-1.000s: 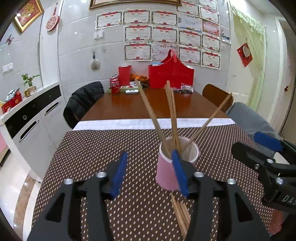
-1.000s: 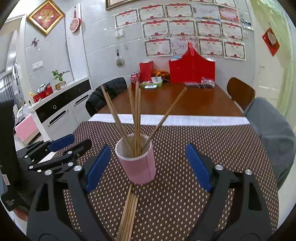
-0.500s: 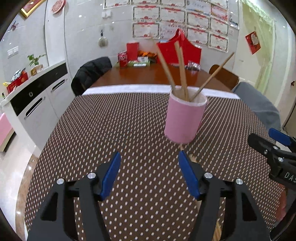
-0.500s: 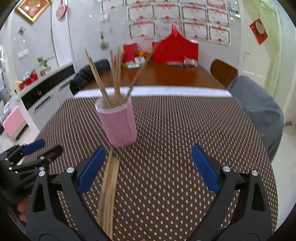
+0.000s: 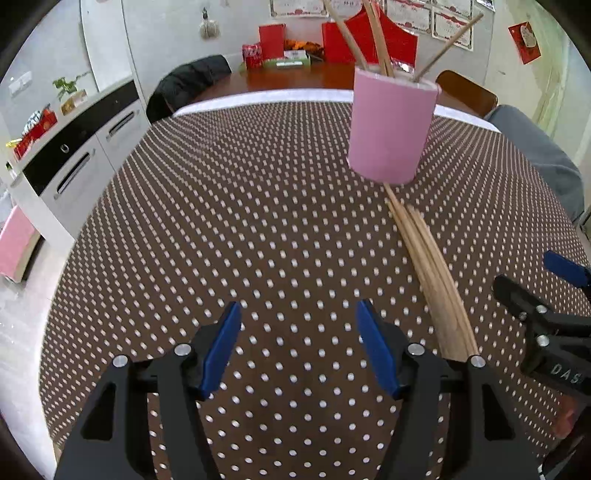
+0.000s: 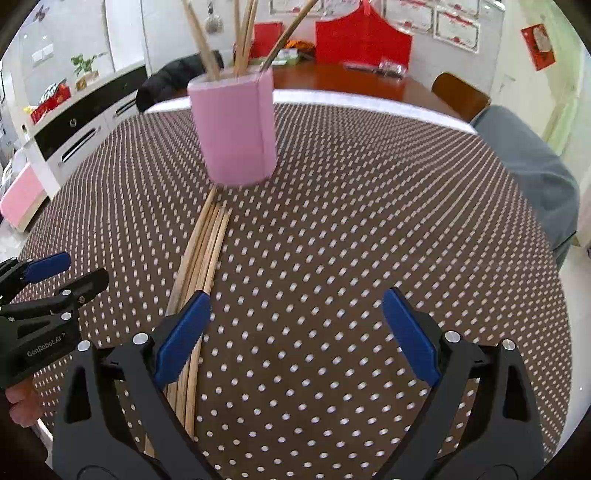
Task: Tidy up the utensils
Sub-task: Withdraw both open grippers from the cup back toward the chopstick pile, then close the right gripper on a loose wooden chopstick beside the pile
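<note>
Left wrist view
- Your left gripper [image 5: 298, 349]: jaws released, with only the dotted brown cloth [image 5: 229, 236] between the blue pads and nothing gripped.
- Pink cup [image 5: 390, 127]: it stands upright on the worktop, ahead of your jaws and to the right, with several chopsticks [image 5: 373, 35] fanned out of its top.
- Loose chopsticks [image 5: 430, 273]: a bundle lies flat on the cloth, running from the foot of the cup toward you and passing just to the right of your right-hand pad.
- Your right gripper [image 5: 537, 286]: it shows at the right edge, beyond the bundle.

Right wrist view
- Your right gripper [image 6: 295, 334]: jaws released and spread wide; they have just been opening, and nothing is between them but cloth.
- Pink cup [image 6: 236, 131]: upright, ahead and to the left, holding its chopsticks [image 6: 242, 35].
- Loose chopsticks [image 6: 201, 258]: the bundle runs from the cup's base down under your left-hand pad, outside the gap.
- Your left gripper [image 6: 55, 275]: at the left edge, left of the bundle, held by a hand [image 6: 22, 400].
</note>
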Demonstrator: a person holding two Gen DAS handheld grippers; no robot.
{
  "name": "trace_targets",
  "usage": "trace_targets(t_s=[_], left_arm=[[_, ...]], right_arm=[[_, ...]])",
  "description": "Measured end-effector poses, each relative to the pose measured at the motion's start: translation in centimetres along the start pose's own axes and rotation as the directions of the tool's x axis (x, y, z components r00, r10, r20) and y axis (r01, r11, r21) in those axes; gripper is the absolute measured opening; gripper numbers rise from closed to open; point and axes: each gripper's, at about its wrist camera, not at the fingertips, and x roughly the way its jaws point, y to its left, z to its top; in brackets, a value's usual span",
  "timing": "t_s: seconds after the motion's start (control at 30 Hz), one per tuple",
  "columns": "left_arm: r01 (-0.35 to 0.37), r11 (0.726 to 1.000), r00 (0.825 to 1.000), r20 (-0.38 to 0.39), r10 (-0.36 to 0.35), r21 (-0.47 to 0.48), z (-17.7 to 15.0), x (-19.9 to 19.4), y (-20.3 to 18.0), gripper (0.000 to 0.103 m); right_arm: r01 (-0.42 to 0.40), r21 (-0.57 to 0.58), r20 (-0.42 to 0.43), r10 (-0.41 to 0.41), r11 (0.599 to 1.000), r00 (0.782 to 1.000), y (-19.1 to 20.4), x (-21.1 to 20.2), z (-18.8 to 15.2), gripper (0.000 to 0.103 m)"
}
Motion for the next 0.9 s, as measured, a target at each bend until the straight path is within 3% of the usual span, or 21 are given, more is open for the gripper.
trace_targets(t_s=[0.33, 0.63, 0.77, 0.9], left_arm=[[0.086, 0.996, 0.996, 0.021, -0.085, -0.027, -3.3, -0.2, 1.2, 0.065], [0.110, 0.993, 0.993, 0.054, -0.108, -0.043, -3.2, -0.7, 1.8, 0.065], [0.120, 0.992, 0.992, 0.053, -0.118, -0.041, -2.7, -0.5, 1.8, 0.065], [0.129, 0.991, 0.991, 0.049, -0.127, -0.045, -2.6, -0.4, 1.8, 0.065]], right_arm=[[-0.038, 0.008, -0.057, 0.039, 0.999, 0.998, 0.9, 1.8, -0.8, 0.093], [-0.018, 0.009, -0.053, 0.018, 1.000, 0.998, 1.5, 2.7, -0.1, 0.093], [0.043, -0.029, -0.068, -0.045, 0.999, 0.997, 2.5, 3.3, 0.2, 0.094], [0.100, -0.075, -0.026, -0.102, 0.992, 0.994, 3.3, 3.2, 0.5, 0.093]])
